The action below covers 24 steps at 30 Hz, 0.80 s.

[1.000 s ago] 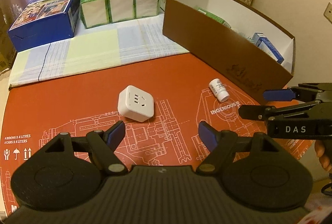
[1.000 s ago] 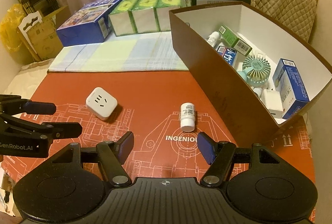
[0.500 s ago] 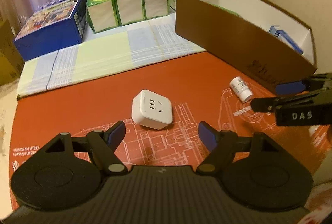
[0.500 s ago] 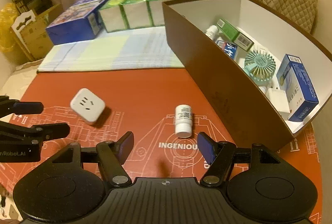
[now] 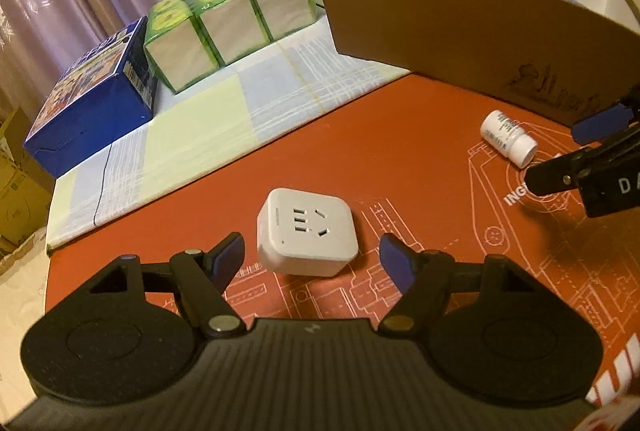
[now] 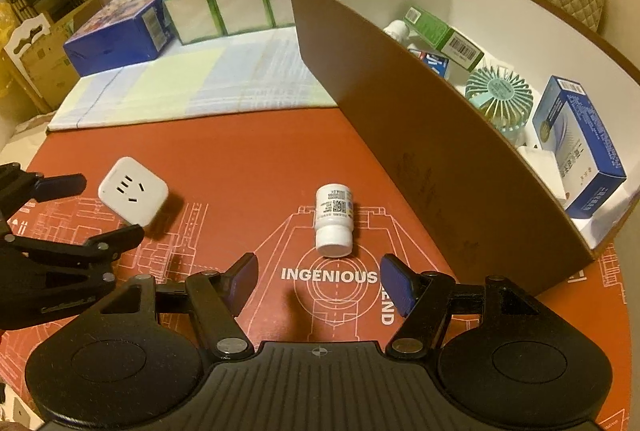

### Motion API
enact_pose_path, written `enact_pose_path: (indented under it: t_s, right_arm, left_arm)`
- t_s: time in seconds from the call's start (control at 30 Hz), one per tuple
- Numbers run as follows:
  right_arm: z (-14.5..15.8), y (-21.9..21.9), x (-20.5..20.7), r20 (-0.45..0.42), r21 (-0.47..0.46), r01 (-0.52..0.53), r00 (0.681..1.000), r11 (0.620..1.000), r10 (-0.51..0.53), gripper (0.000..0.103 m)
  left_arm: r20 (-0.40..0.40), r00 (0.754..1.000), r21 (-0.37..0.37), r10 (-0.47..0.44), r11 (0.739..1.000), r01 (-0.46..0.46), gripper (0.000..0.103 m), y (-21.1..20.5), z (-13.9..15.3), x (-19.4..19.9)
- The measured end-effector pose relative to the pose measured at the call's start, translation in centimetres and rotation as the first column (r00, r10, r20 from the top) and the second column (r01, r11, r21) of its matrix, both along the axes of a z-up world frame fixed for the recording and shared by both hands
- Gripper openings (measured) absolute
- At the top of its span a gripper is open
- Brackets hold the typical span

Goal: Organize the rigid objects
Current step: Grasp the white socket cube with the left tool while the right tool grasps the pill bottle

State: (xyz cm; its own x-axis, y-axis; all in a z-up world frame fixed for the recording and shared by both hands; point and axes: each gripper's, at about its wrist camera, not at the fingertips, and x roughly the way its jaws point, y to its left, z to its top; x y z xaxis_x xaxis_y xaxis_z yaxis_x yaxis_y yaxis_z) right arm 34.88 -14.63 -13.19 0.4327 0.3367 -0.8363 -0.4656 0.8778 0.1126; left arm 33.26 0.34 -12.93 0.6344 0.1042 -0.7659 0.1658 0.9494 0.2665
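Left wrist view: the left gripper (image 5: 310, 257) is spread wide, its blue pads flanking the white socket cube (image 5: 307, 236) on the red mat (image 5: 392, 135) without touching.

Right wrist view: the right gripper (image 6: 318, 281) gapes just short of the bottle (image 6: 333, 220), which lies on its side near the brown box (image 6: 420, 151).

Dim, warm indoor lighting. Soft shadows fall beside the white square plastic socket cube (image 5: 307, 236). Fisheye curvature bends straight lines, and frame corners beyond it vignette black.
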Motion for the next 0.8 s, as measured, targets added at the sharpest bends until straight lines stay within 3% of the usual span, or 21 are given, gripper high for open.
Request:
enact_pose_path:
  t_s: [0.5, 0.67, 0.8]
  right_arm:
    - [-1.6, 1.4, 1.5, -0.023, -0.021, 0.003, 1.000, 1.000, -0.004, 0.065]
    - [-2.1, 1.6, 1.9, -0.016, -0.023, 0.008, 1.000, 1.000, -0.008, 0.065]
    - [-2.3, 1.8, 2.2, 0.012, -0.026, 0.018, 1.000, 1.000, -0.018, 0.065]
  left_arm:
    - [0.017, 0.999, 0.066, -0.042, 0.997, 0.040, 0.059, 0.1, -1.6, 1.5]
    - [0.004, 0.999, -0.065, 0.035, 0.997, -0.034, 0.059, 2.5, -0.8, 1.8]
    - [-0.031, 0.990, -0.224, 0.141, 0.964, -0.144, 0.059, 5.5, -0.3, 2.2]
